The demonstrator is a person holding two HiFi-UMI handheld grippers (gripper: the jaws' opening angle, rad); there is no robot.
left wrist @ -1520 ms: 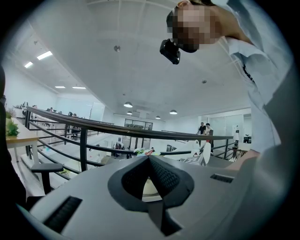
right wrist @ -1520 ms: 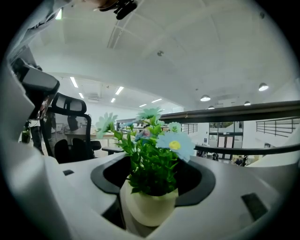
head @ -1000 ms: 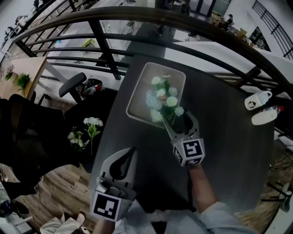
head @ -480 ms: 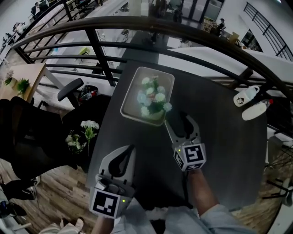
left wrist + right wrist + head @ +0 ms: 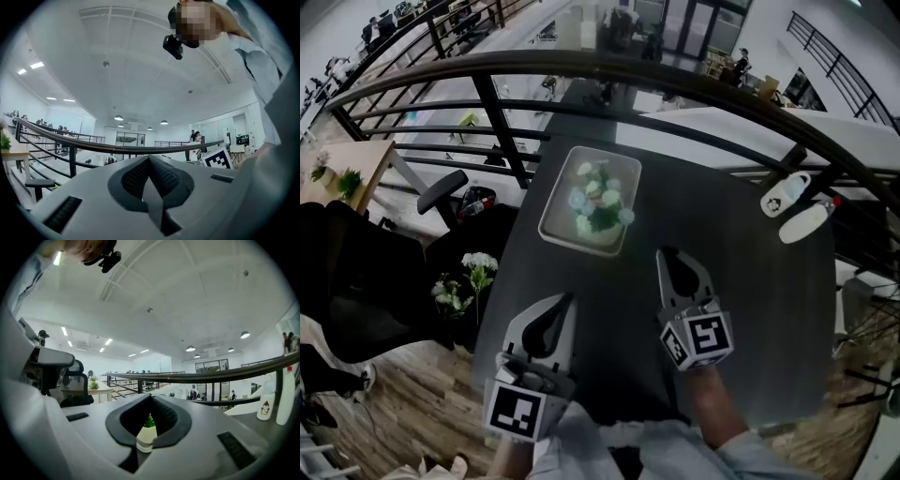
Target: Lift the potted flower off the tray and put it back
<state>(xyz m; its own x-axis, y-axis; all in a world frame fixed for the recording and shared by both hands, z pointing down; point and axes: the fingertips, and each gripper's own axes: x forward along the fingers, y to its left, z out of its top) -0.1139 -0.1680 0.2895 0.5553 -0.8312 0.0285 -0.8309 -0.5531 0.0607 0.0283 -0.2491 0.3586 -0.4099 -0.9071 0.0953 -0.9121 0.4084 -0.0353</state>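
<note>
looking along the left gripper [image 5: 149, 161]: grey jaws pressed together at the tips, dark ribbed pads [image 5: 136, 177] bowed apart behind them, nothing between. beyond, a curved dark railing [image 5: 93, 146] across the whole width, a chair [image 5: 36, 184] low at left, a marker cube [image 5: 218, 158] just right of the jaws. at right, a pale sleeve [image 5: 276, 140]. overhead, a white ceiling [image 5: 117, 56] with round lamps [image 5: 118, 118] and a small black camera [image 5: 173, 46].

A dark counter [image 5: 750, 300] stands beside a curved black railing [image 5: 675, 70]. Two white bottles [image 5: 783, 194] stand near its far right corner. White flowers [image 5: 478, 262] stand off its left side.
</note>
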